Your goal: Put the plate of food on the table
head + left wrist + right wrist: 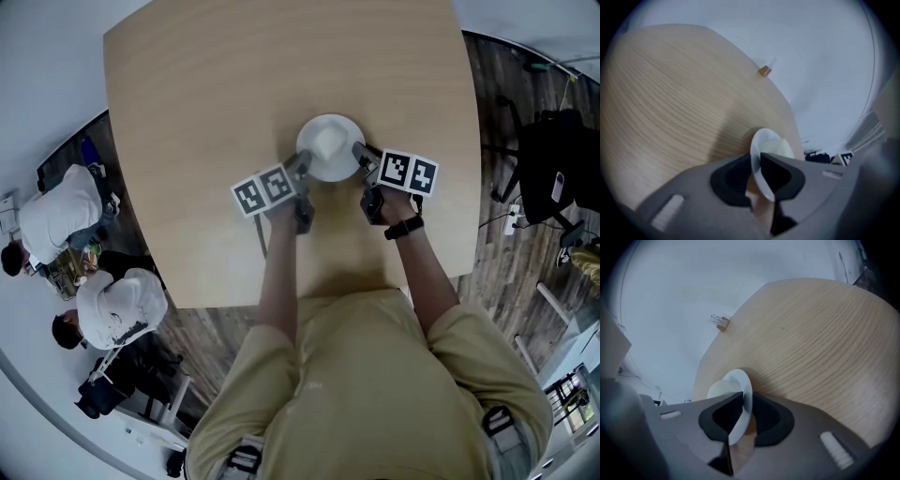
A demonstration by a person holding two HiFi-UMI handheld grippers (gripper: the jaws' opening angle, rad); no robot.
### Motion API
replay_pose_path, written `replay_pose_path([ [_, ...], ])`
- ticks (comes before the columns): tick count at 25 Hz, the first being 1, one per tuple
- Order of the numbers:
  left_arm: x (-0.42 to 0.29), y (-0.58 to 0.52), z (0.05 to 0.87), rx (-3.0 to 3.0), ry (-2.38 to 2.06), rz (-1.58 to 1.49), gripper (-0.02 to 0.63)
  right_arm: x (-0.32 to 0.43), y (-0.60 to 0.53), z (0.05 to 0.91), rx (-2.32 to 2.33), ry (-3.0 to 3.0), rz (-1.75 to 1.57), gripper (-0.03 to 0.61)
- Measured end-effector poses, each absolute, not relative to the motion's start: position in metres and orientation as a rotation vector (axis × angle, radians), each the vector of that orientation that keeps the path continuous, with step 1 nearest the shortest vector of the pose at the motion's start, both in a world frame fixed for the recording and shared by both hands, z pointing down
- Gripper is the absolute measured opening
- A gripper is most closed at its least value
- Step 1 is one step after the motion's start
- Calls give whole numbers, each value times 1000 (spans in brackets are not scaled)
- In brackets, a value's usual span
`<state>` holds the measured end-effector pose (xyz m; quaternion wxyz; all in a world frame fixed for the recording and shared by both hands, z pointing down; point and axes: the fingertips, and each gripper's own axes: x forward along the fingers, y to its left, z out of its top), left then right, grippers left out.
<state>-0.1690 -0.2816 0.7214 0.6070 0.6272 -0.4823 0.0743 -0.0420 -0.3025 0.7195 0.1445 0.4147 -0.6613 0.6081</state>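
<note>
Left gripper view gives us the left gripper with its jaws narrowly apart round the near rim of the white plate. One pad is inside the rim and one outside, with a sliver of slack on the outer side, so we judge this grip loose rather than pressing. Just past the jaws a pale mound of food sits on the plate, and beyond it runs the wooden table. In the right gripper view the right gripper pinches the opposite rim, both pads flat on the white edge with no gap that we can see.

From the head view the plate lies between the two pairs of jaws, near the middle of the tabletop, and appears to rest on it. So we take the step in hand to be the release that ends the placing. Next, we think, both pairs of jaws must spread clear of the rim and draw back, away from each other, without lifting or dragging the plate. The right one has not yet let go.

The plate is round, so it has no long axis. It lies flat, hollow side up, and the line from one pair of jaws to the other crosses its middle. The food is a rounded heap with no lengthwise direction that we can make out.
</note>
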Motion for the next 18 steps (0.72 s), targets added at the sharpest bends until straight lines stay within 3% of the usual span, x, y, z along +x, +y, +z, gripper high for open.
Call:
replay_pose_path([
  [11, -171, -279, 721, 1482, -1190, 303, 76, -42, -297, 722, 1215, -1881, 1588, 78],
  [15, -176, -275, 716, 1504, -1206, 331, 146, -36, -297, 722, 1254, -1875, 1568, 77],
  [18, -182, -273, 707, 1523, -1233, 332, 153, -30, -296, 716, 1271, -1881, 1557, 77],
])
